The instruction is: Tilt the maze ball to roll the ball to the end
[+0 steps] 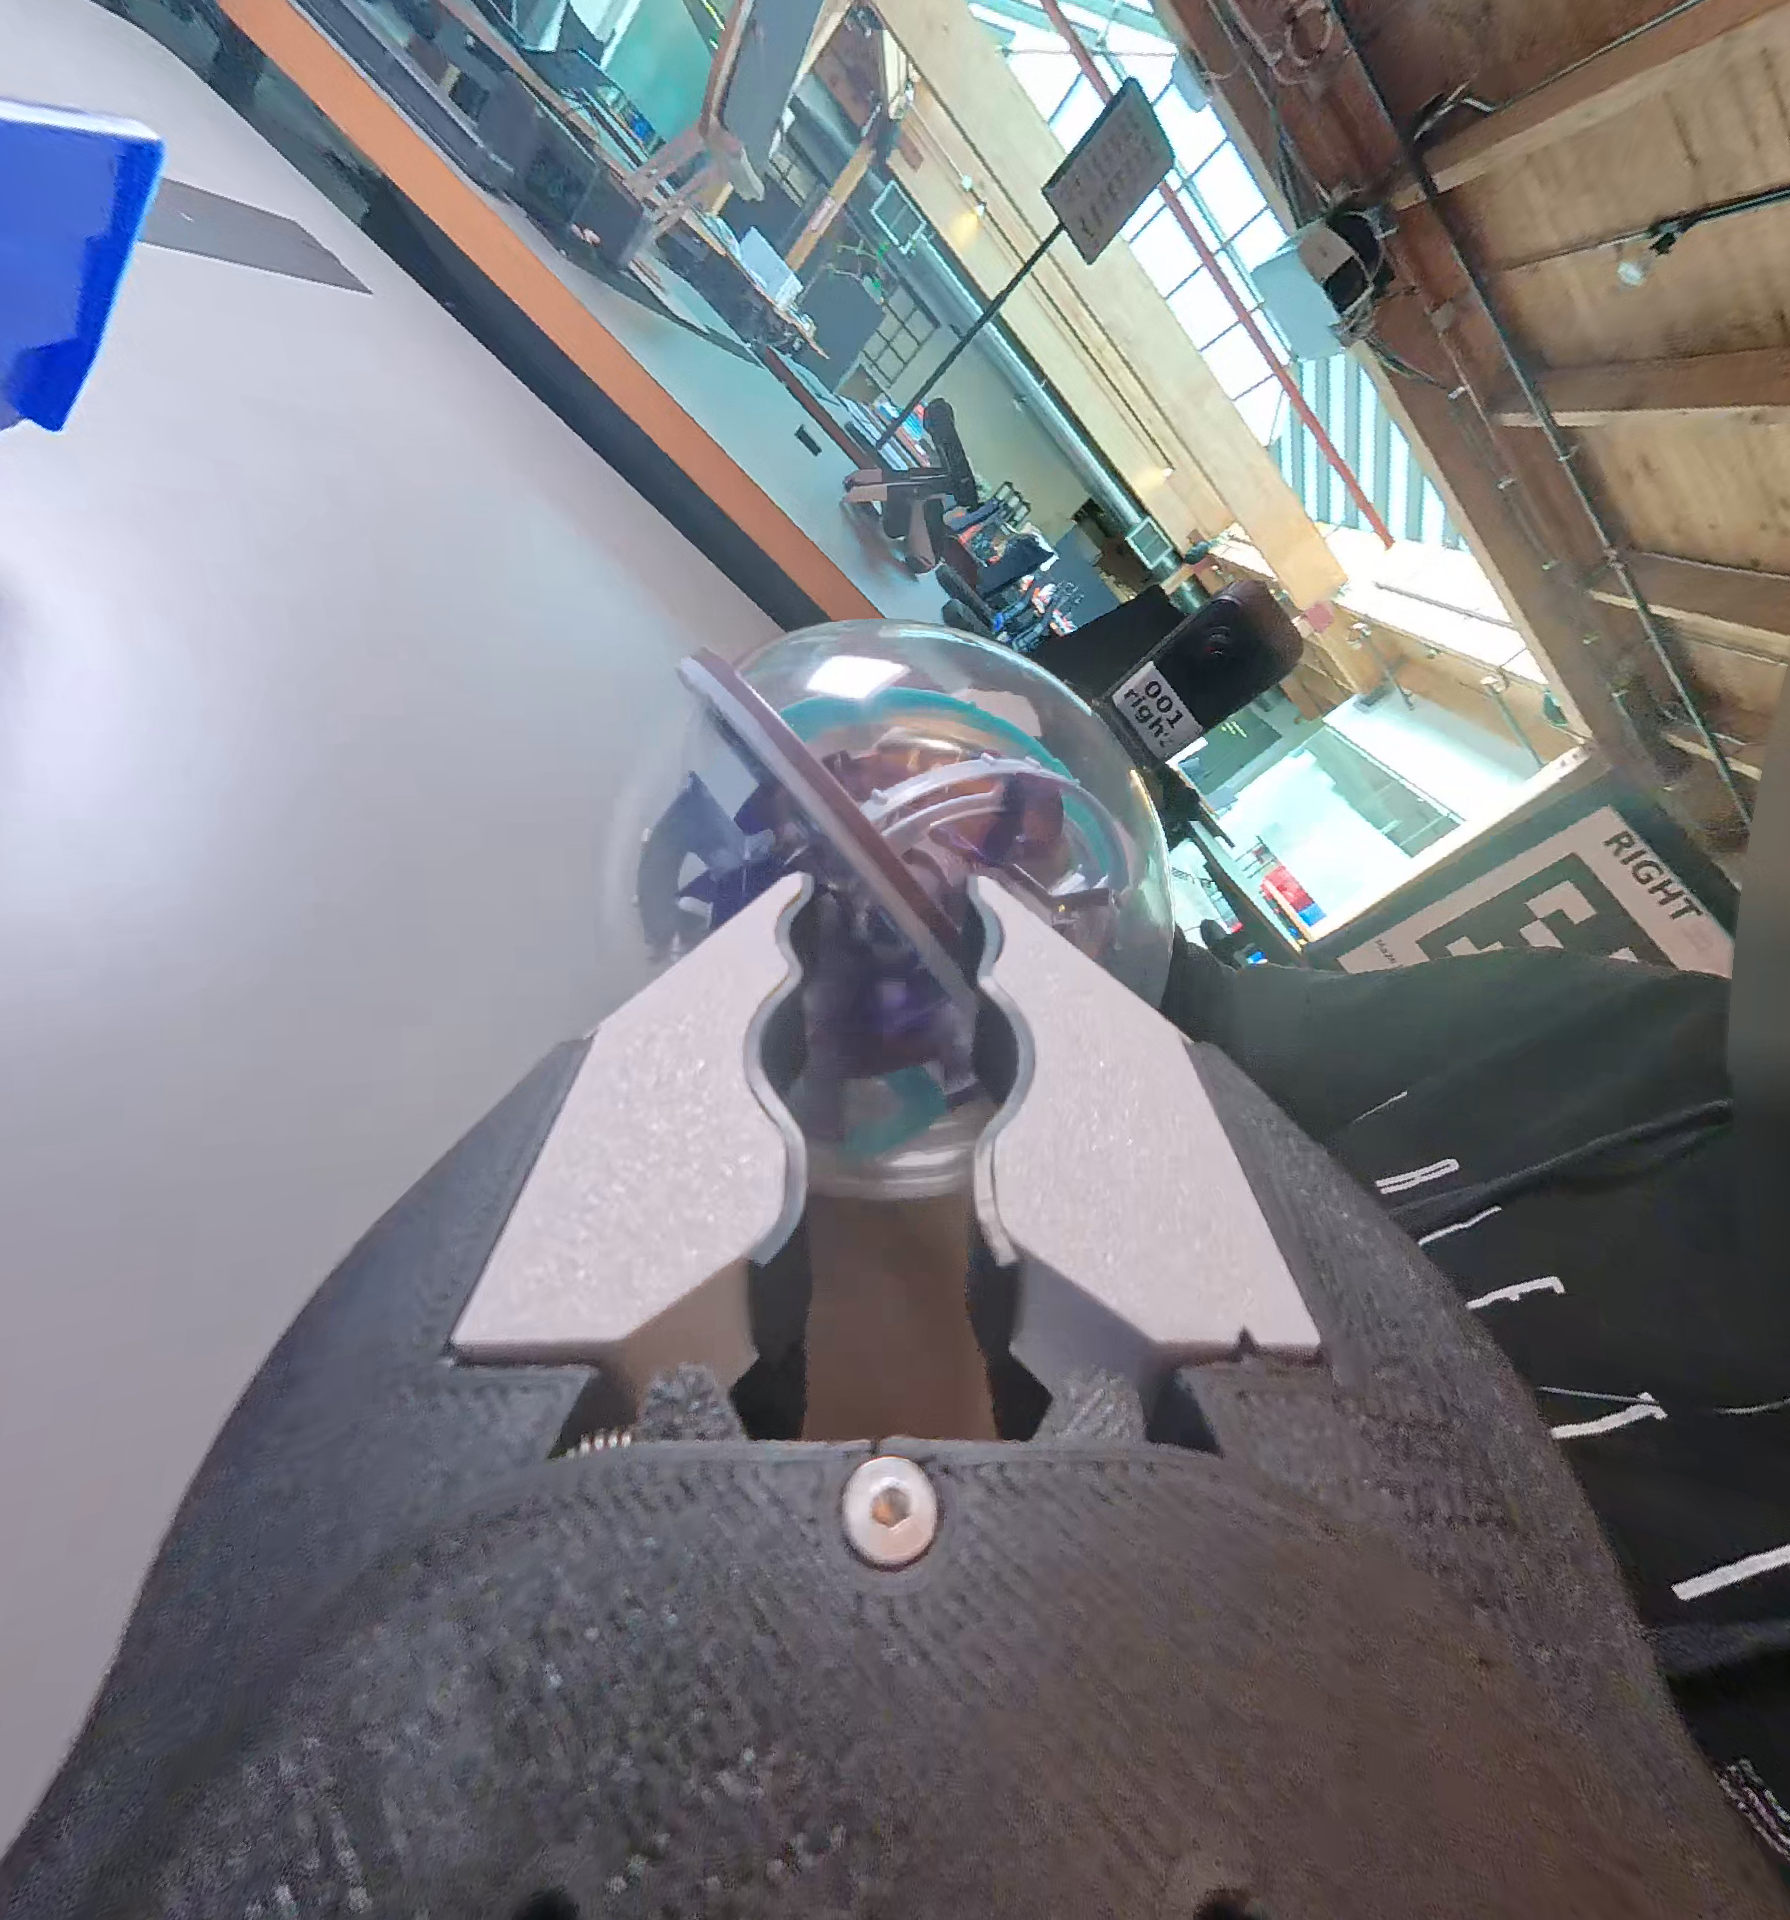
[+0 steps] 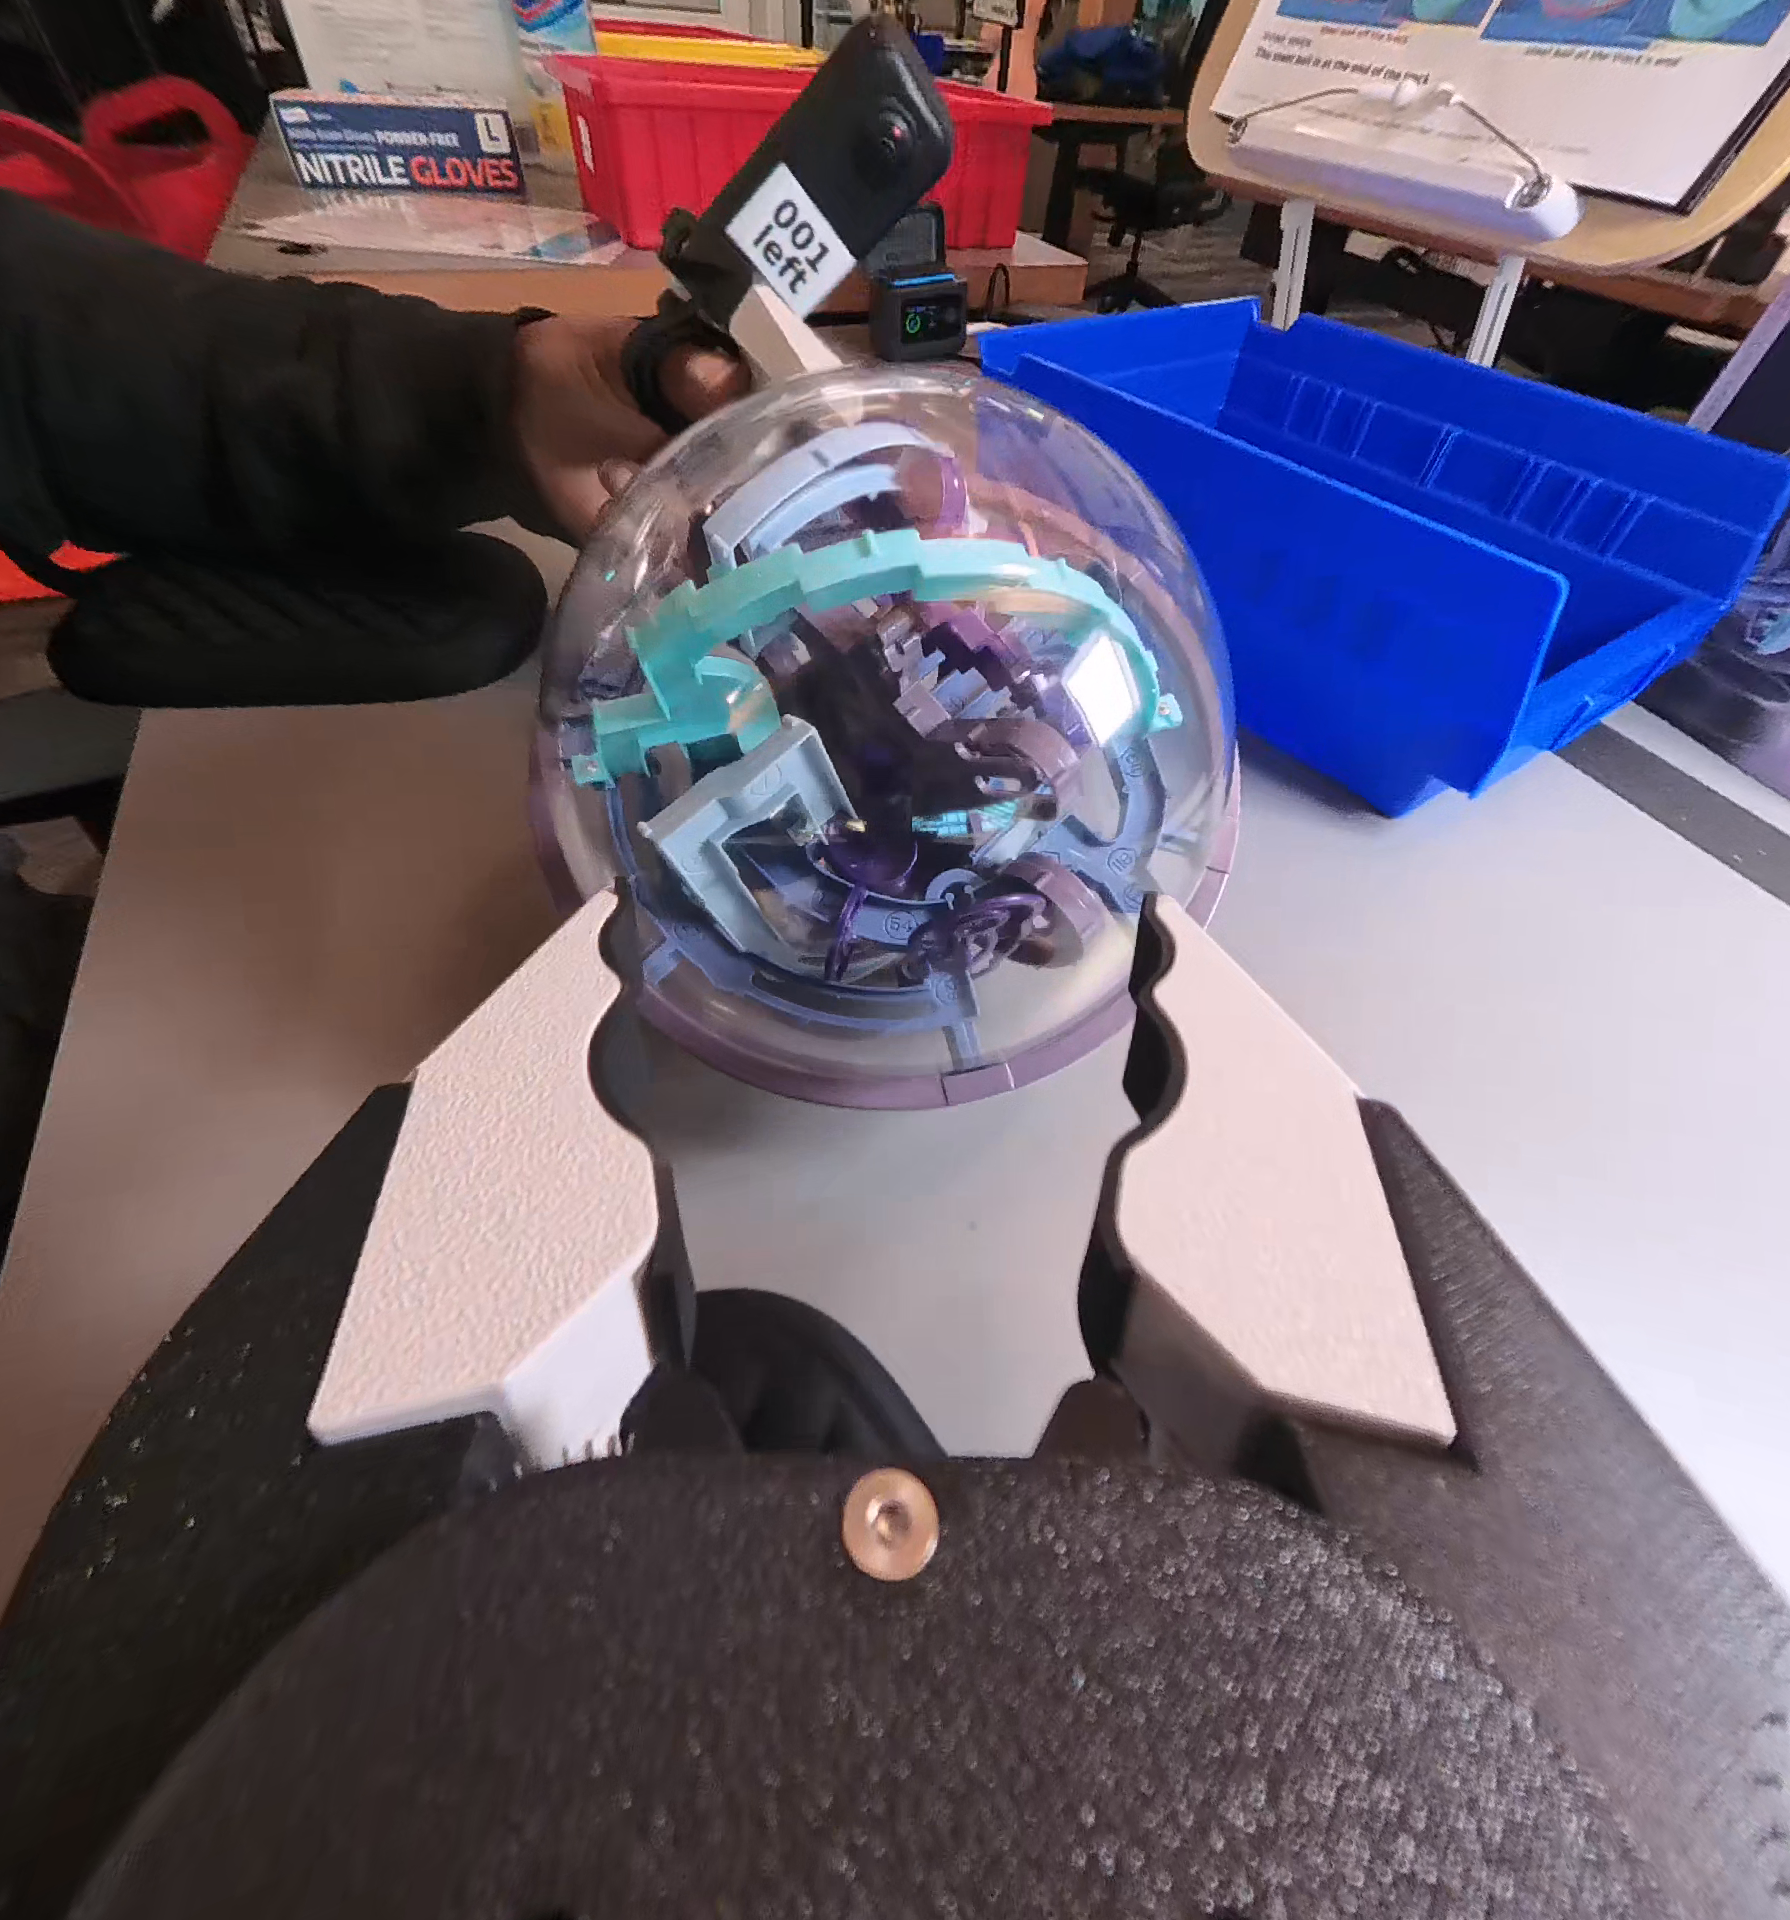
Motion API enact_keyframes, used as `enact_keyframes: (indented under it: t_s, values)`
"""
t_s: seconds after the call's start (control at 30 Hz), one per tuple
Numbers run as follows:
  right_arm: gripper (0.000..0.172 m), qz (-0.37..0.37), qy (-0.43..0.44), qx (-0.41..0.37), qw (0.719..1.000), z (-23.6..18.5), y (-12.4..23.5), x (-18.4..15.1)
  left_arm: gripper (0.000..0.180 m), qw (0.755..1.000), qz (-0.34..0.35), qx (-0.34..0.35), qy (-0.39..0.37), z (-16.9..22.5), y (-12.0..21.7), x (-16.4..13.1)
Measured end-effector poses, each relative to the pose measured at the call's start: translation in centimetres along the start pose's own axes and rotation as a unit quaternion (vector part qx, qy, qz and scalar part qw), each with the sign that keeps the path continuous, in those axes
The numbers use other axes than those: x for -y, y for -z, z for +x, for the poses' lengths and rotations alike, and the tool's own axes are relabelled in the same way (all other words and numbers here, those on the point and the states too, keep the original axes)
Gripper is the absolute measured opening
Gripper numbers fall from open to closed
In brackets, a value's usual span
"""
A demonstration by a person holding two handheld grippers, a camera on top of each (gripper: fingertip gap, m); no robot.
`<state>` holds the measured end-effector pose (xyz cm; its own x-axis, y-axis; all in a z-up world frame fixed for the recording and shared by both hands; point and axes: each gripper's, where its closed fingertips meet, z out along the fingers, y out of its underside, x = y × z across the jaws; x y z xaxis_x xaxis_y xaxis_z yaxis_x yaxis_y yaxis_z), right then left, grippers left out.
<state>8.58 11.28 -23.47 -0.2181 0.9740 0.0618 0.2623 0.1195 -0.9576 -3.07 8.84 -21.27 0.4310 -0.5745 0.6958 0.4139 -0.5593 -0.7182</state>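
1. Maze ball (image 2: 886, 727) — a clear sphere with teal, grey-blue and purple tracks inside and a mauve equatorial rim. It is held up off the pale table (image 2: 1493, 1039), above the stretch near its left edge, with the rim tilted. The small rolling ball inside cannot be made out.

2. Left gripper (image 1: 891, 914) — its two grey fingers (image 1: 704, 1049) are drawn close together around the sphere's mauve rim, which passes slantwise through the narrow gap between them. The right-hand fingertip touches the rim; contact on the other side is blurred and cannot be told for certain. In the right wrist view this gripper (image 2: 766, 332) comes in from behind the sphere, held by a hand (image 2: 600, 416) in a black sleeve.

3. Right gripper (image 2: 886, 935) — fingers (image 2: 517, 1143) spread wide, one tip on each side of the sphere's lower half. Both tips lie at the shell's edge; whether they press on it cannot be told.

4. Blue bin (image 2: 1390, 582) — an open plastic bin standing on the table, toward its far right side, beyond the sphere.

5. Red bin (image 2: 745, 145) — on another table in the background, beside a box of gloves (image 2: 403, 145).
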Motion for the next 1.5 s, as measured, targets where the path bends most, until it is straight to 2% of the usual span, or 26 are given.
enact_keyframes:
  t_s: [0.03, 0.2, 0.33, 0.4, 0.47, 0.53, 0.6, 0.7, 0.83, 1.0, 1.2, 1.27, 1.5]
  values:
    - [0.092, 0.003, 0.000, -0.002, 1.000, 0.0, -0.1, 0.2, 0.014, 1.000, 0.002, 0.007, -0.005, 0.1, 0.3, 0.0]
    - [0.089, 0.017, -0.006, 0.005, 1.000, -0.4, -0.4, 1.1, 0.011, 0.999, 0.006, 0.041, -0.013, -0.1, 1.3, -0.5]
    - [0.079, 0.045, -0.075, 0.034, 0.996, 0.1, 0.9, 1.6, 0.009, 0.998, 0.017, 0.064, -0.010, -0.3, 2.1, -0.9]
    - [0.071, 0.024, -0.137, 0.043, 0.989, 1.3, 1.5, 0.3, 0.012, 0.998, 0.013, 0.063, 0.000, 0.0, 2.5, -1.5]
    - [0.060, 0.000, -0.208, 0.086, 0.974, 1.0, 1.6, -0.9, 0.017, 0.998, 0.008, 0.058, 0.013, 0.2, 2.8, -2.2]
    - [0.047, -0.007, -0.259, 0.135, 0.956, 0.0, 1.1, -1.2, 0.015, 0.999, 0.014, 0.041, 0.023, 0.7, 2.8, -2.5]
    - [0.037, -0.010, -0.274, 0.154, 0.949, -0.4, 0.6, -1.3, 0.007, 0.999, 0.016, 0.029, 0.022, 1.0, 2.6, -2.6]
    - [0.020, -0.012, -0.288, 0.179, 0.941, -0.6, 0.5, -1.3, 0.007, 0.999, 0.018, 0.039, 0.013, 0.7, 2.8, -2.4]
    - [0.008, -0.011, -0.304, 0.186, 0.934, -0.6, 0.3, -1.4, 0.006, 0.999, 0.026, 0.034, 0.016, 0.7, 2.8, -2.4]
    - [0.006, -0.012, -0.326, 0.188, 0.926, -0.3, 0.3, -1.6, 0.006, 0.999, 0.028, 0.016, 0.014, 1.2, 2.7, -2.6]
    - [0.006, -0.009, -0.338, 0.179, 0.924, 0.2, 0.2, -1.8, 0.019, 1.000, -0.011, -0.014, 0.015, 2.4, 3.2, -4.3]
    - [0.006, -0.008, -0.336, 0.177, 0.925, 0.2, 0.2, -1.8, 0.008, 1.000, -0.024, -0.004, 0.003, 2.3, 3.3, -5.2]
    - [0.006, -0.006, -0.316, 0.163, 0.935, -0.4, 0.0, -1.5, 0.006, 1.000, -0.013, -0.007, -0.007, 2.1, 3.7, -5.3]
